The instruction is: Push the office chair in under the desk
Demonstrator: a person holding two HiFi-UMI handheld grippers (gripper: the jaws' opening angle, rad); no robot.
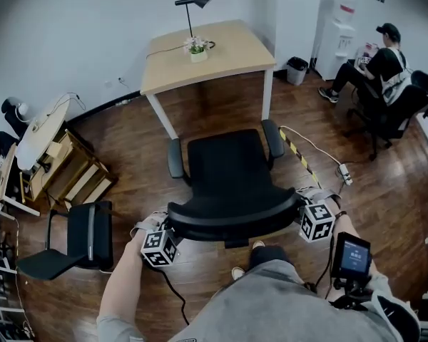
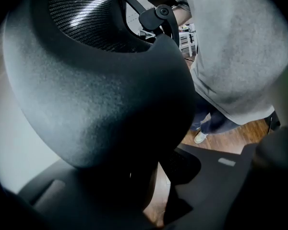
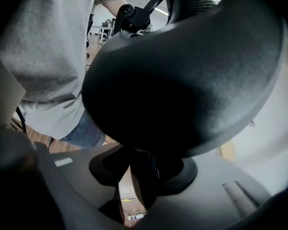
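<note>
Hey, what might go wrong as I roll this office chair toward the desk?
The white cable and power strip lie beside the office chair; its base may catch them. Its armrest on that side lines up roughly with a desk leg, so it might bump there.

Office chair (image 1: 230, 173) before desk (image 1: 221, 52)

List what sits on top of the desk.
On the desk: a black lamp, a small flowering pot plant and a dark cable. The lamp's base is covered by the plant.
</note>
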